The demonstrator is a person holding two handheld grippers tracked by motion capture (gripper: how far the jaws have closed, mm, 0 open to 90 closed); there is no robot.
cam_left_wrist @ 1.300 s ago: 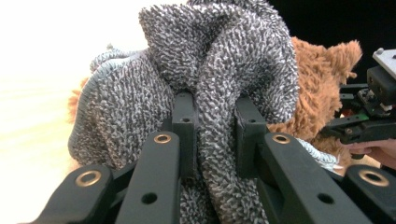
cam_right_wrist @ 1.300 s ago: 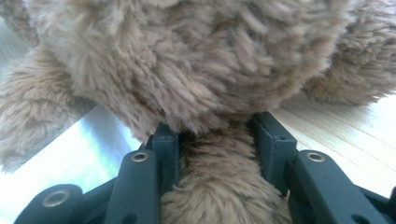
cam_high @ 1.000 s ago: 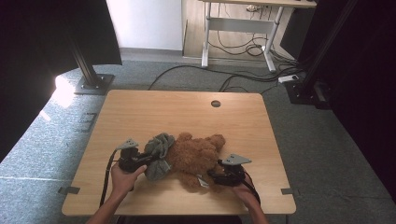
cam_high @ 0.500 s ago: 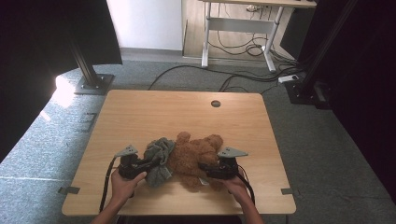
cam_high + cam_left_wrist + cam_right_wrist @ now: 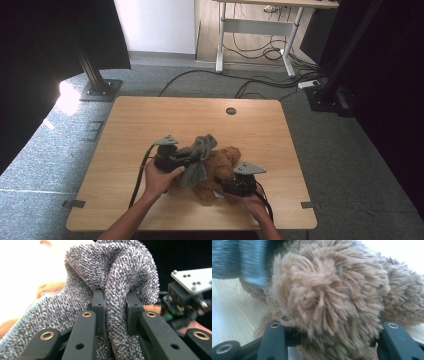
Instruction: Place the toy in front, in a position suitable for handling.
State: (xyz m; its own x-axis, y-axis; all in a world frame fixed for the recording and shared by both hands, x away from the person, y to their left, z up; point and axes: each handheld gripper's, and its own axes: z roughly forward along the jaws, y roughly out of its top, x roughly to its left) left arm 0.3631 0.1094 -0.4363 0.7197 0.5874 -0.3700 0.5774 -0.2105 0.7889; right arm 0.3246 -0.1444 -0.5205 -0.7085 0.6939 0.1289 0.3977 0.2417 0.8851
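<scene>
Low in the high view's centre, a brown plush bear point(image 5: 220, 170) lay on the wooden table point(image 5: 150, 120). The left gripper point(image 5: 115, 312) had its jaws pinched on a fold of grey cloth point(image 5: 110, 272) draped over the bear. The right gripper point(image 5: 329, 335) stood with jaws wide, pressed against either side of the bear's fur.

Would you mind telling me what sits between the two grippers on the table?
The brown teddy bear lies between them, with the grey cloth draped over its left side, as the high view shows.

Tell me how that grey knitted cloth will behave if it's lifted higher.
The grey cloth will likely droop; it already folds limply between the left tongs. Its nubby knit probably resists slipping. It will probably drag across the teddy bear.
</scene>
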